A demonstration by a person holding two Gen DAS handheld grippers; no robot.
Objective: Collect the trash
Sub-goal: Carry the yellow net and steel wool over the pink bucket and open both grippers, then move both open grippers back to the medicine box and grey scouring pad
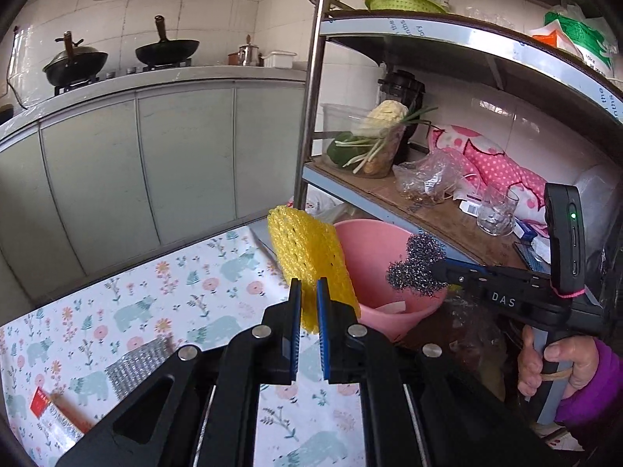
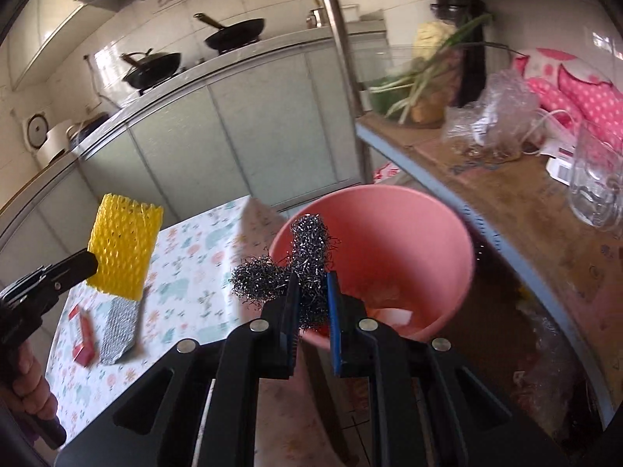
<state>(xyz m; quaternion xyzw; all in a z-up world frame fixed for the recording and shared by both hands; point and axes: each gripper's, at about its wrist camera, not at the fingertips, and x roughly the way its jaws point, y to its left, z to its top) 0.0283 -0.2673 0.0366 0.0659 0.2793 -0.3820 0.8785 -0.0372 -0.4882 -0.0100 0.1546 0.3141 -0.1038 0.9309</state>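
My left gripper (image 1: 308, 286) is shut on a yellow foam net sleeve (image 1: 307, 257), held up near the table's far corner beside the pink bin (image 1: 381, 268). The same yellow foam net sleeve (image 2: 124, 245) and the left gripper (image 2: 91, 262) show at the left of the right wrist view. My right gripper (image 2: 313, 280) is shut on a tangled steel wool scrubber (image 2: 307, 257), hanging over the rim of the pink bin (image 2: 428, 233). In the left wrist view the steel wool scrubber (image 1: 418, 270) sits on the right gripper (image 1: 438, 268) above the bin. Paper scraps lie in the bin's bottom.
On the floral tablecloth (image 1: 175, 292) lie a silver mesh pad (image 1: 136, 364) and a red packet (image 1: 41, 401). A metal shelf rack (image 1: 311, 109) stands right of the bin, holding vegetables, plastic bags and a glass (image 1: 498, 210). Kitchen cabinets with woks are behind.
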